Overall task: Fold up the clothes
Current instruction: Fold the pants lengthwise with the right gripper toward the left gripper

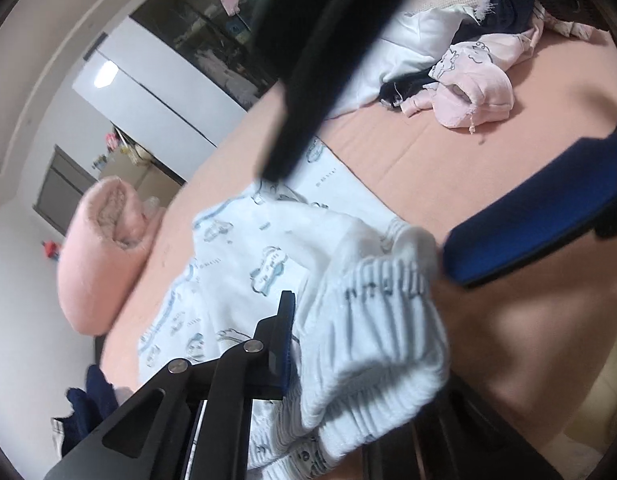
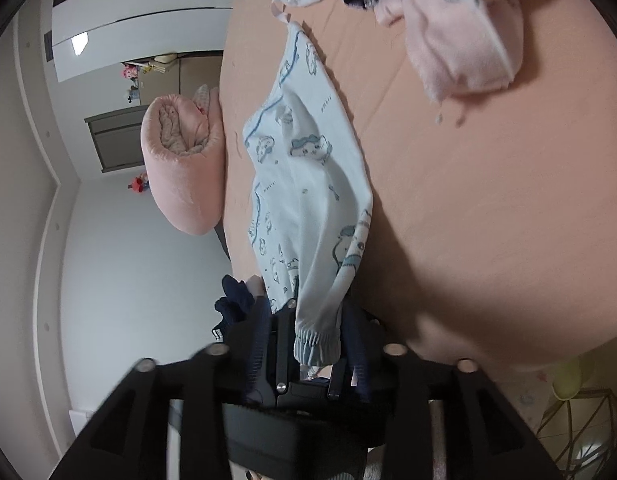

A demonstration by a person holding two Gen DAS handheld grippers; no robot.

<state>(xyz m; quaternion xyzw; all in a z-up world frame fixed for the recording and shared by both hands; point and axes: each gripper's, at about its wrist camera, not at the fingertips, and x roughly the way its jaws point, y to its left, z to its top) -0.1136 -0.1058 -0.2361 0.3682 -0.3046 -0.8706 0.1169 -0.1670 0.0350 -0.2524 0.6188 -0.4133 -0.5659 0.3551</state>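
Soft printed trousers, ribbed cuff, peach sheet

The trousers lie on the bed, stretching forward from the right tongs, whose tips pinch one cuffed leg end. The waistband sits between the fingers of the left tongs, which stand spread around it. Well ahead of both tongs, a heap of clothes rests on the bed. To the left of the trousers, at the bed's edge, lies a rolled blanket. Another garment lies just left of the right tongs.
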